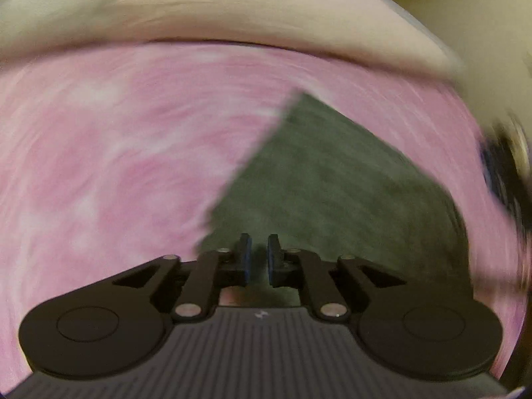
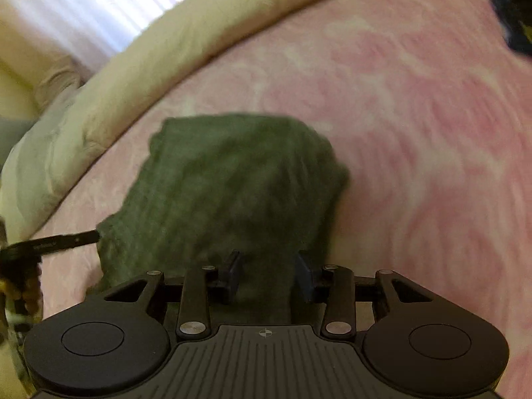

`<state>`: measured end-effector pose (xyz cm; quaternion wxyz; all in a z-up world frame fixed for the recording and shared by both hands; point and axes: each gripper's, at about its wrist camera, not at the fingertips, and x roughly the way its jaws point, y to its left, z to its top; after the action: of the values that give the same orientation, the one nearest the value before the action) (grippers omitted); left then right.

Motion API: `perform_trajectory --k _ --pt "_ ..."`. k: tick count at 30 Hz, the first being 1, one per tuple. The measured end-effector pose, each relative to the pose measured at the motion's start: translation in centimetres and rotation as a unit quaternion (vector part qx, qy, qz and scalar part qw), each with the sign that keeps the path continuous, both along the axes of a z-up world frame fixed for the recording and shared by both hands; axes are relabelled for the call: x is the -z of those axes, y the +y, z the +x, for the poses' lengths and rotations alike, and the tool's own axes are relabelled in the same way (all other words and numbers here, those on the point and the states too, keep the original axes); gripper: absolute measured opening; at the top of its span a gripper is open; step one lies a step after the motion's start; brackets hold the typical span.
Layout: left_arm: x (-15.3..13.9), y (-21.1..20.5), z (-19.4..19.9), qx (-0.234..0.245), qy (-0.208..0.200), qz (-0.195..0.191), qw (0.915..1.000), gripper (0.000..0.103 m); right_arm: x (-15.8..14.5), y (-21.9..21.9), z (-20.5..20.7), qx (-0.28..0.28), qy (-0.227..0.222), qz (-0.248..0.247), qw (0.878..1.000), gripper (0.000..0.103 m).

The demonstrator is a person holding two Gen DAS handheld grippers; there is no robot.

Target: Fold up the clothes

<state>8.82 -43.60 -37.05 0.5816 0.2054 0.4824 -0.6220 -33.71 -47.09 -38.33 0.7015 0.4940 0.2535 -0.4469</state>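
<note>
A dark green knitted garment (image 1: 332,173) lies folded into a compact shape on a pink patterned bedspread (image 1: 99,149). In the left wrist view my left gripper (image 1: 259,252) hovers over the garment's near left corner; a narrow gap shows between its jaws and nothing is pinched. In the right wrist view the same garment (image 2: 232,179) fills the middle. My right gripper (image 2: 269,266) stands open over its near edge, the fabric lying below the fingers and not clamped. Both views are blurred.
A cream duvet (image 2: 166,50) runs along the far side of the pink bedspread (image 2: 415,133), with a lit curtain (image 2: 99,10) behind it. A dark blurred object (image 1: 505,173) sits at the right edge, and a black part (image 2: 60,242) reaches in from the left.
</note>
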Motion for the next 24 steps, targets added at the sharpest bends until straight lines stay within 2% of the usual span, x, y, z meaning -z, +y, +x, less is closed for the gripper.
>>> perform_trajectory --k 1,2,3,5,8,9,10,11,12,13,14,15,16,17,18,19,21,23,24 --pt "0.2 0.7 1.4 -0.057 0.028 0.006 0.9980 0.019 0.2 0.5 -0.5 0.014 -0.006 0.011 1.000 0.041" --pt "0.5 1.5 2.6 -0.102 0.056 0.009 0.9932 0.026 0.3 1.0 -1.0 0.027 -0.011 0.023 0.999 0.041" --pt "0.8 2.2 3.7 -0.145 0.083 0.013 0.9858 0.027 0.3 1.4 -1.4 0.035 -0.014 0.028 0.999 0.041" --pt "2.0 2.9 5.1 -0.196 0.137 0.022 0.9707 0.027 0.4 1.9 -2.1 0.046 -0.016 0.038 0.998 0.041" --pt "4.2 3.3 5.1 -0.235 0.220 0.025 0.9466 0.027 0.8 2.2 -3.0 0.059 -0.017 0.055 0.997 0.041" --pt "4.9 3.1 4.9 -0.242 0.227 0.029 0.9430 0.026 0.9 2.4 -3.1 0.062 -0.016 0.056 0.996 0.041" --pt "5.7 2.8 4.6 -0.249 0.234 0.033 0.9393 0.024 1.0 2.6 -3.2 0.065 -0.016 0.056 0.996 0.041" --pt "6.3 2.6 4.3 -0.256 0.238 0.037 0.9360 0.004 1.1 2.8 -3.4 0.067 -0.015 0.057 0.996 0.041" --pt "6.4 2.7 4.0 -0.259 0.239 0.031 0.9352 0.000 1.3 3.1 -3.4 0.068 -0.016 0.057 0.996 0.041" --pt "5.8 2.9 3.7 -0.257 0.222 0.017 0.9403 0.000 1.3 3.2 -3.4 0.070 -0.016 0.058 0.996 0.041" --pt "4.6 3.3 3.2 -0.247 0.191 -0.005 0.9499 0.000 1.3 3.5 -3.4 0.069 -0.017 0.058 0.996 0.041" --pt "2.9 3.5 2.3 -0.221 0.138 -0.030 0.9649 0.000 1.3 3.8 -3.4 0.069 -0.018 0.058 0.996 0.041" --pt "1.3 3.8 1.4 -0.194 0.084 -0.054 0.9758 0.001 1.4 3.9 -3.3 0.068 -0.016 0.058 0.996 0.041" --pt "0.0 3.9 0.3 -0.163 0.027 -0.067 0.9840 0.004 1.4 4.1 -3.2 0.067 -0.015 0.059 0.996 0.041" --pt "-0.2 3.8 -0.6 -0.136 -0.031 -0.055 0.9887 0.011 1.6 4.2 -3.1 0.066 -0.013 0.059 0.996 0.041" --pt "-0.4 3.6 -1.4 -0.110 -0.087 -0.042 0.9892 0.013 1.6 4.3 -3.0 0.066 -0.011 0.058 0.996 0.041" --pt "1.1 3.1 -1.5 -0.101 -0.145 0.002 0.9843 0.013 1.6 4.5 -2.7 0.065 -0.006 0.056 0.996 0.041" --pt "1.1 3.4 -0.7 -0.138 -0.140 0.006 0.9804 0.013 1.5 4.5 -2.5 0.061 0.000 0.050 0.997 0.041" --pt "0.4 3.8 -0.5 -0.144 -0.117 -0.018 0.9824 0.012 1.2 4.6 -2.3 0.057 0.004 0.040 0.998 0.041"
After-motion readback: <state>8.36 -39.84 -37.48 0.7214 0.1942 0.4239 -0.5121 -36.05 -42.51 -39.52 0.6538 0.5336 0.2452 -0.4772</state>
